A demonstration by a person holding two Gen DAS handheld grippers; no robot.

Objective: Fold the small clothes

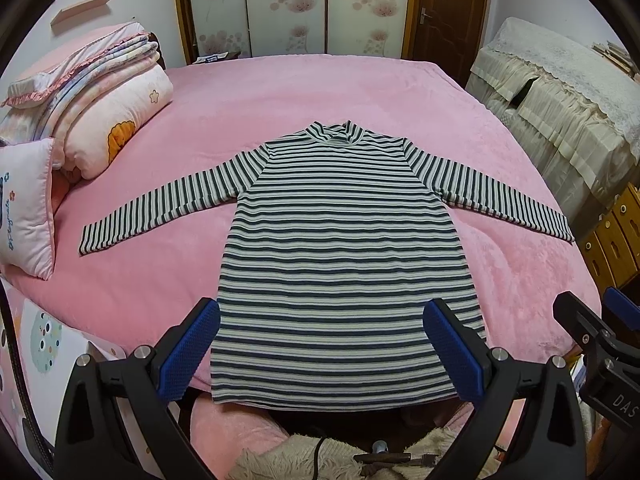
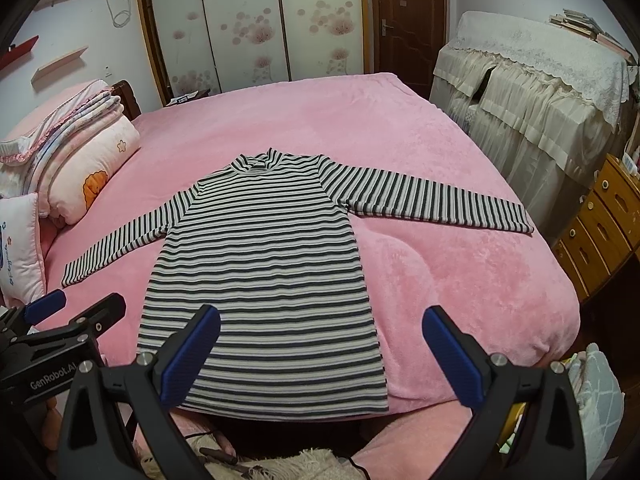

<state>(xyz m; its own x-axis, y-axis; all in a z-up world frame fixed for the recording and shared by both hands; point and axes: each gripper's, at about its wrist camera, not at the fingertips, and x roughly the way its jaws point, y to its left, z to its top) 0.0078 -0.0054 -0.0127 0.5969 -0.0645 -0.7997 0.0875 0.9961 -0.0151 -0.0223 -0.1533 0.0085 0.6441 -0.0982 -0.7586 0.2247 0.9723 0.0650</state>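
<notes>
Left wrist view first: the striped long-sleeve top (image 1: 340,264) is laid out flat on the pink bed (image 1: 320,92), collar pointing away, both sleeves stretched out to the sides, hem right at the near edge of the bed. The left gripper (image 1: 320,344) hangs just over that hem with its fingers (image 1: 192,348) spread wide, nothing between them. The right gripper pokes in at the right edge of this shot, too cut off to tell much. A stack of folded quilts (image 1: 108,112) and a small pillow (image 1: 28,208) sit on the left side of the bed.

Right wrist view: same top (image 2: 264,280), just seen more from the right, so the right sleeve runs long across the blanket. The right gripper (image 2: 320,348) is also wide open and empty, hovering at the hem's right corner. The left gripper (image 2: 68,320) shows up at the left edge. There's a wooden drawer unit (image 2: 600,224) off to the right of the bed.
</notes>
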